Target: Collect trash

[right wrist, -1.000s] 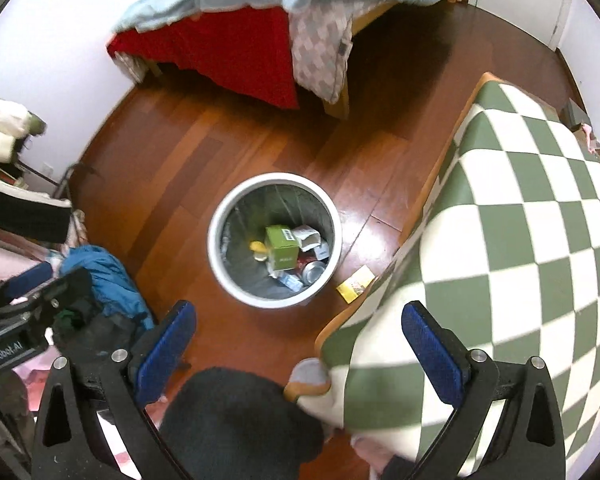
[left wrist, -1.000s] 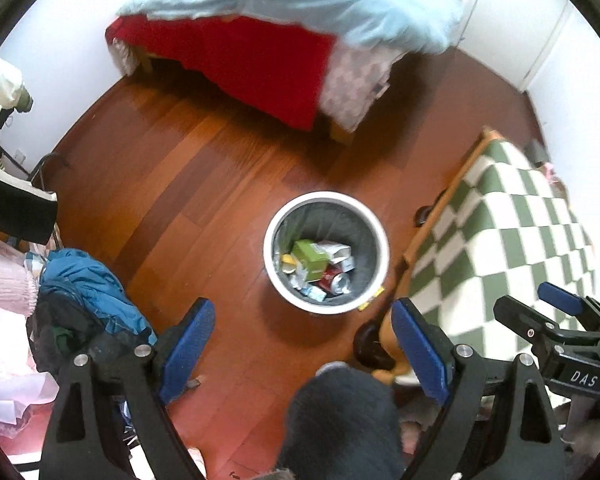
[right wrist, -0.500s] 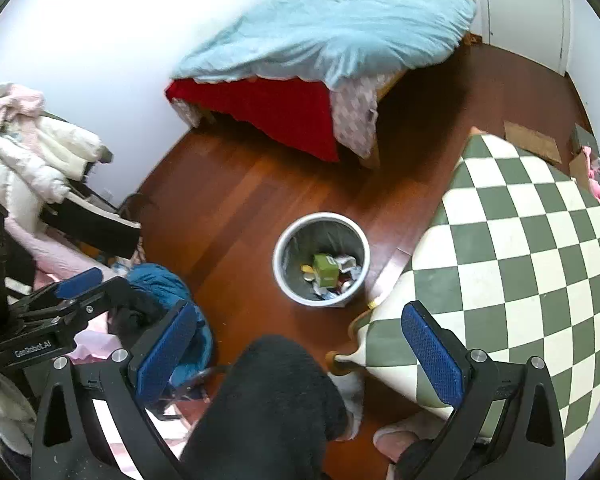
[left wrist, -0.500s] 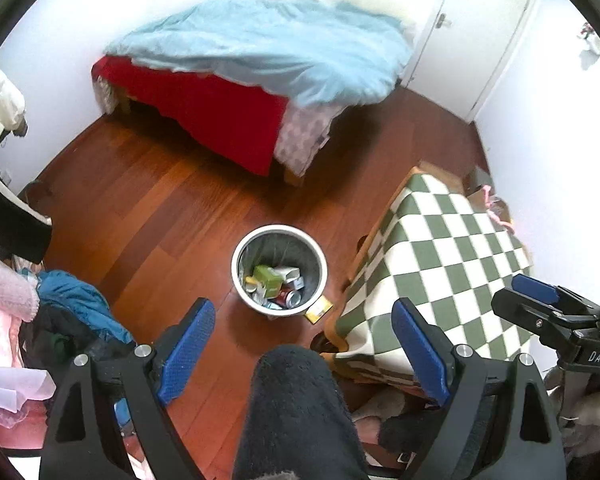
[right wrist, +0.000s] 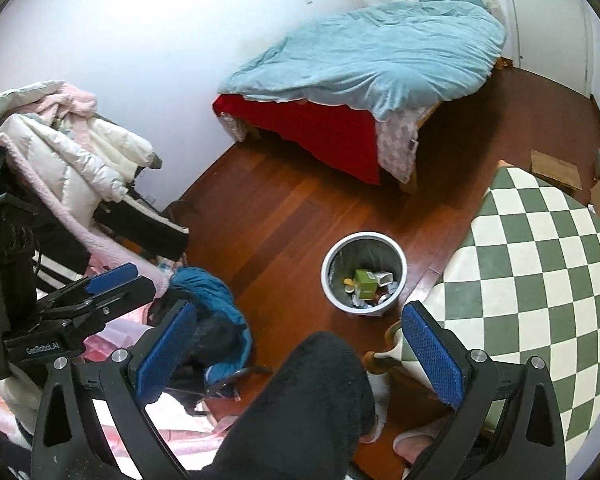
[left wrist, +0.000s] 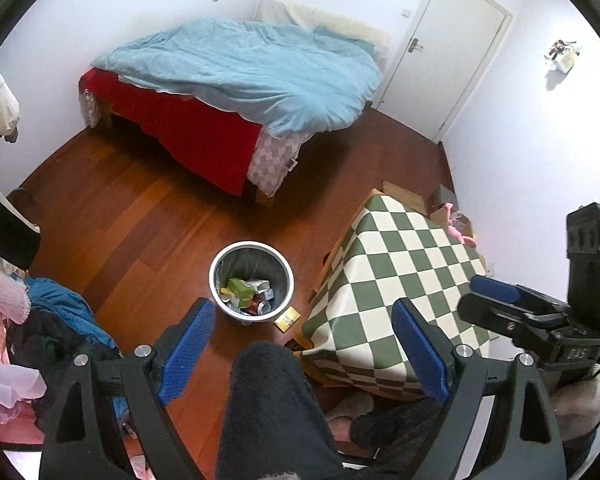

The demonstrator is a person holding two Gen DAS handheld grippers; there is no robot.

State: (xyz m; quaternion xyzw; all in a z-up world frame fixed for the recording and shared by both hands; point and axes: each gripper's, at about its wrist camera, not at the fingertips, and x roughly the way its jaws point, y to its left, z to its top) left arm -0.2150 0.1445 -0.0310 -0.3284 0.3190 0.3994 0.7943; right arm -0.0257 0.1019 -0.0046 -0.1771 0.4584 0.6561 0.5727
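A white round trash bin (left wrist: 217, 266) (right wrist: 327, 266) stands on the wooden floor beside the checked table. Inside it lie a green box (left wrist: 239, 290) (right wrist: 365, 280), cans and wrappers. A small yellow packet (left wrist: 287, 319) lies on the floor just right of the bin. My left gripper (left wrist: 302, 309) hangs high above the floor, open, with nothing between its blue pads; the right wrist view shows it from the side (right wrist: 118, 280). My right gripper (right wrist: 300, 309) is also open and empty, held to the right of the left one (left wrist: 490, 300).
A table with a green-and-white checked cloth (left wrist: 400, 276) (right wrist: 540, 280) stands right of the bin. A bed with a blue duvet (left wrist: 252, 68) fills the far side, next to a shut door (left wrist: 456, 40). Piled clothes (right wrist: 60, 152) crowd the left. A person's dark-trousered leg (left wrist: 276, 400) is below.
Both grippers have risen and tilted upward. The bin now looks smaller and farther below, and the whole bed, the door and more of the table have come into view. Both grippers stay open.
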